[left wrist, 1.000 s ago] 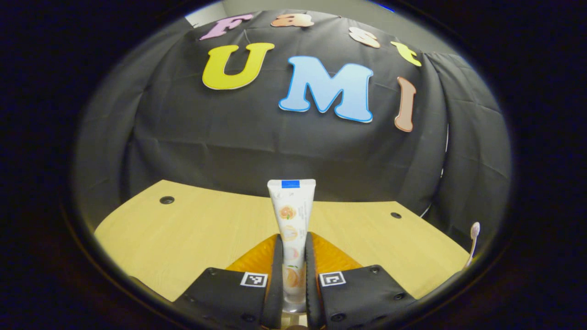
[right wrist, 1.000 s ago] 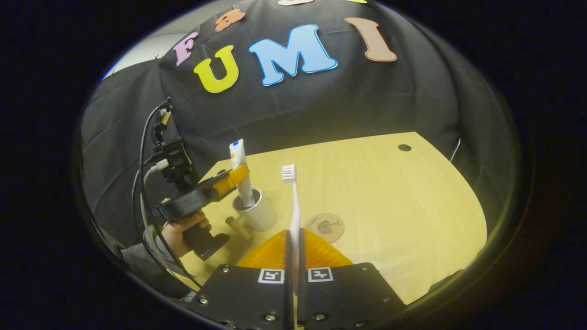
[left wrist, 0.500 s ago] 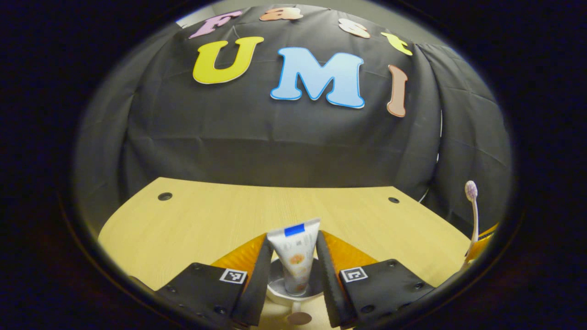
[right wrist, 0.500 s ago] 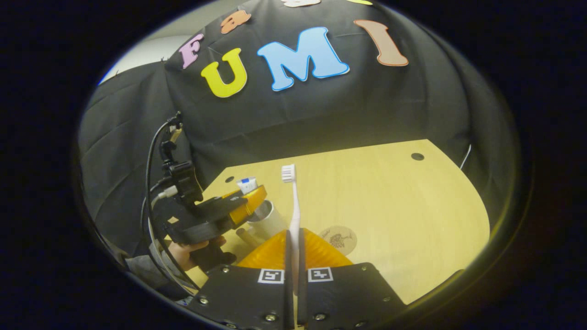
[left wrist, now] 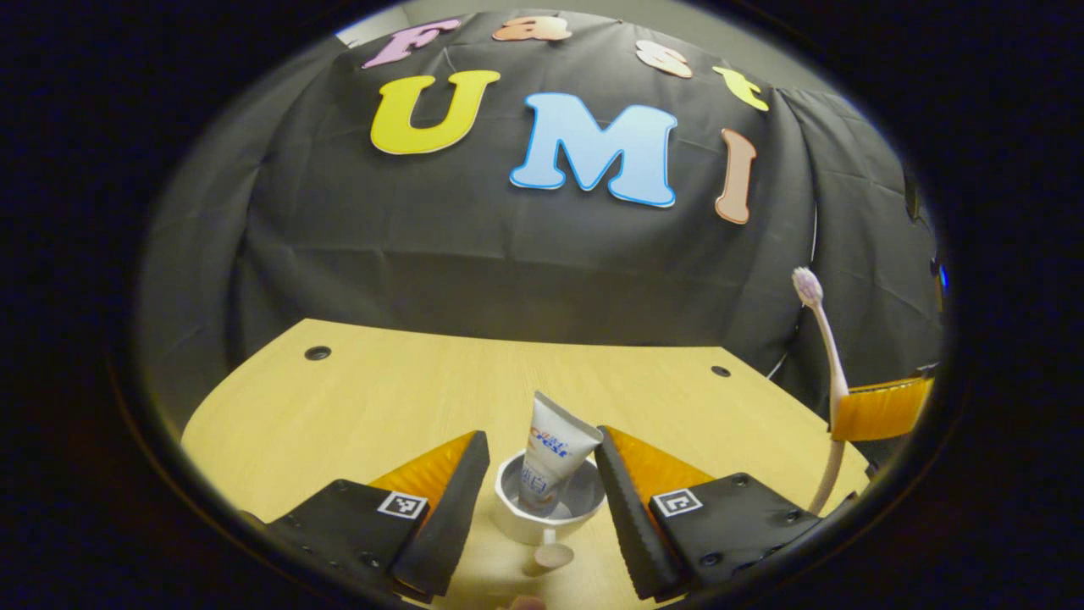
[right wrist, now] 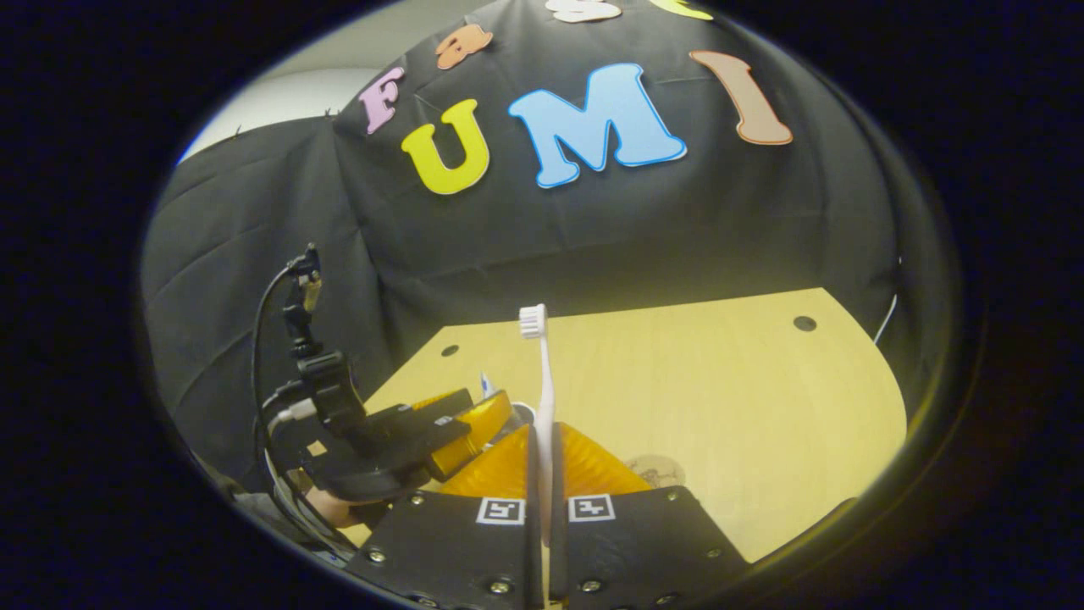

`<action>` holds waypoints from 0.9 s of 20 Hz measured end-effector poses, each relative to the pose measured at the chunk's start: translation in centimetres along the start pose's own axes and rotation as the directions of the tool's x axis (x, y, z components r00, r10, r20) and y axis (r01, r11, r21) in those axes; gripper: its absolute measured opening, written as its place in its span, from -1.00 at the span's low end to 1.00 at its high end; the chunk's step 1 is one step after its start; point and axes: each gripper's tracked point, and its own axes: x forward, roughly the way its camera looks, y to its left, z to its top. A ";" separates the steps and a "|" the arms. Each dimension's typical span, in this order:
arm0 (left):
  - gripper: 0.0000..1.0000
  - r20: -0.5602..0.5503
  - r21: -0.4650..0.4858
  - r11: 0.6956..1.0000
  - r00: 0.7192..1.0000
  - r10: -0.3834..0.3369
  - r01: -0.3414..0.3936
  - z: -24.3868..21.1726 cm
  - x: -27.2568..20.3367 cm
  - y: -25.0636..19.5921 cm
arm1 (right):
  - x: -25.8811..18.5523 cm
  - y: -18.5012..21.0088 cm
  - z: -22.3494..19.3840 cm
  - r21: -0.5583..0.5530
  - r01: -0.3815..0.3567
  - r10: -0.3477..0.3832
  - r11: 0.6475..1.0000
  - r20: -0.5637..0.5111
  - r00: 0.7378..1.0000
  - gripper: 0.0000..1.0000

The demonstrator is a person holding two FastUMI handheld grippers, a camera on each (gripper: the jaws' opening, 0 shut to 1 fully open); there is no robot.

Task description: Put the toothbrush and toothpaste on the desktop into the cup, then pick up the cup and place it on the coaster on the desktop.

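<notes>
**A:** Start at the left. What is the left gripper [left wrist: 533,500] doing?

**B:** In the left gripper view its fingers [left wrist: 445,508] stand wide apart, one on each side of the white cup [left wrist: 550,512], touching nothing. The cup sits on the light wooden tabletop [left wrist: 381,407] between them.

**A:** And the toothpaste?

**B:** The toothpaste [left wrist: 549,453] stands inside the cup, flat end up, leaning toward the right finger. Whether it touches that finger I cannot tell. A small round wooden piece [left wrist: 552,556] lies on the tabletop just in front of the cup.

**A:** Further right?

**B:** At the right edge of that view, the toothbrush [left wrist: 826,373] stands nearly upright, bristles on top, held by the right gripper [left wrist: 881,409], off the tabletop.

**A:** What does the right gripper view give?

**B:** At left, the left gripper [right wrist: 461,424] with cables on its body, held by a hand [right wrist: 326,507] low in the view. In the middle, the right gripper [right wrist: 542,508] has its fingers together, clamped on the toothbrush [right wrist: 542,390] handle, the head pointing up. The cup's rim [right wrist: 523,413] peeks out beside the toothbrush. To the right lies the coaster [right wrist: 656,468], round and flat on the tabletop [right wrist: 720,381], partly hidden by the right finger.
</notes>
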 end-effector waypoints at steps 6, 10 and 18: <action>0.66 -0.032 0.007 1.000 0.999 0.027 -0.027 -0.5 -3.7 1.2 | 3.3 1.8 2.1 -0.014 -0.078 0.079 0.997 0.063 0.995 -0.91; 0.79 -0.056 -0.002 0.999 0.998 0.040 -0.040 -0.8 -5.6 1.8 | 6.7 2.0 2.9 -0.022 -0.080 0.082 0.997 0.092 0.992 -0.91; 0.79 -0.142 -0.017 0.999 0.990 0.024 -0.027 -3.5 -8.2 2.5 | 13.3 2.1 2.4 0.026 -0.053 0.050 0.998 0.117 0.992 -0.91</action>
